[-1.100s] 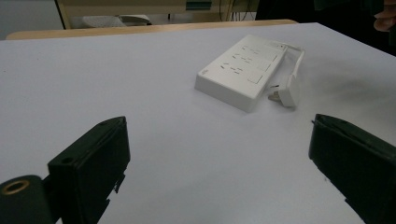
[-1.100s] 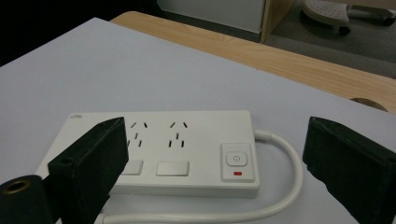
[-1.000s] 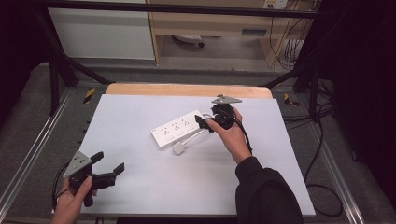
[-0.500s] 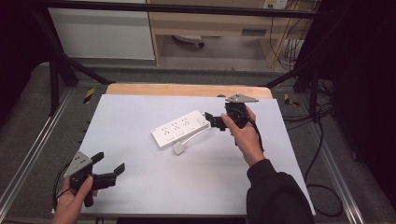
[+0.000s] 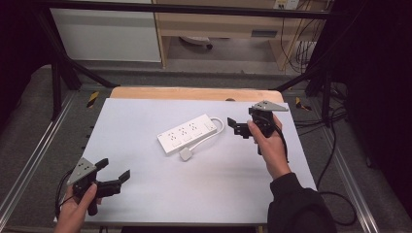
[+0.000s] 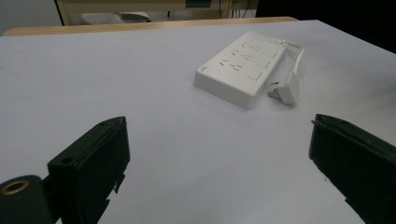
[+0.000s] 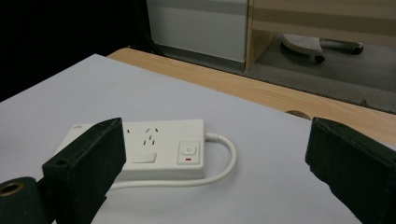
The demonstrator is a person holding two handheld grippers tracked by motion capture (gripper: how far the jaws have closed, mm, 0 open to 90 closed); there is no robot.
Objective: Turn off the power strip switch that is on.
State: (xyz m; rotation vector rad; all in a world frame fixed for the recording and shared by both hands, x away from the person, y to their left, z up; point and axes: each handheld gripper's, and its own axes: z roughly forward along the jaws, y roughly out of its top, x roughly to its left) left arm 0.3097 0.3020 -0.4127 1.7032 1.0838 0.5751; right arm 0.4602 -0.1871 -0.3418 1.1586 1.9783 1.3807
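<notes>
Fingers of both grippers are spread wide with nothing between them: the right gripper (image 5: 237, 127) hangs just beside the switch end of the white power strip (image 5: 188, 134), apart from it, while the left gripper (image 5: 115, 174) sits low at the near left corner of the tabletop (image 5: 145, 109), well apart from the strip. That strip lies flat and slanted near the middle of the pale tabletop, its cord (image 5: 219, 133) looping round to the white plug (image 5: 186, 154) resting just beside its near edge.

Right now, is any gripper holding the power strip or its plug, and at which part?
Nothing is held. The left gripper and the right gripper both have open, empty jaws, apart from the power strip and its plug.
</notes>
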